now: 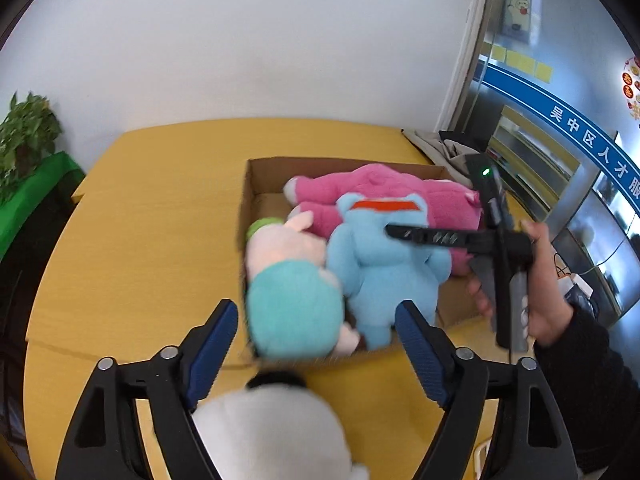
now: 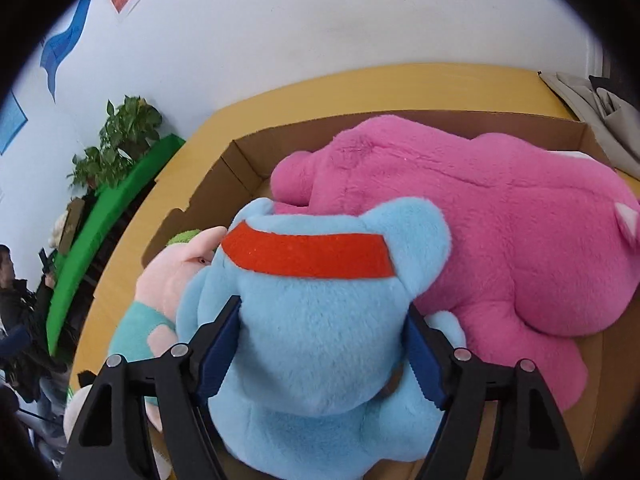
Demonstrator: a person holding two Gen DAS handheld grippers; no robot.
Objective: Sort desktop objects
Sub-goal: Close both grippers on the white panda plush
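Right gripper: it straddled the blue plush, a pad on each flank, pressed to the fur; it looked held, though how firmly I could not tell.
Blue plush: it sat in the box, leaning on the pink plush, long axis running away from the gripper, red band at the far end.
Left gripper: jaws were wide, nothing between the pads; it hung over the tabotop edge of the box, near side.
Key relation: the white plush lay on the tabletop right under the left gripper, outside the box, so the left hand was the nearer one; the box lay straight ahead.
Count: four plushes in the box by my tally, pink, blue, the pig in teal and a green scrap barely seen; one white outside.
Boxes: one.
Judgement: white plush looked like the last to go in.
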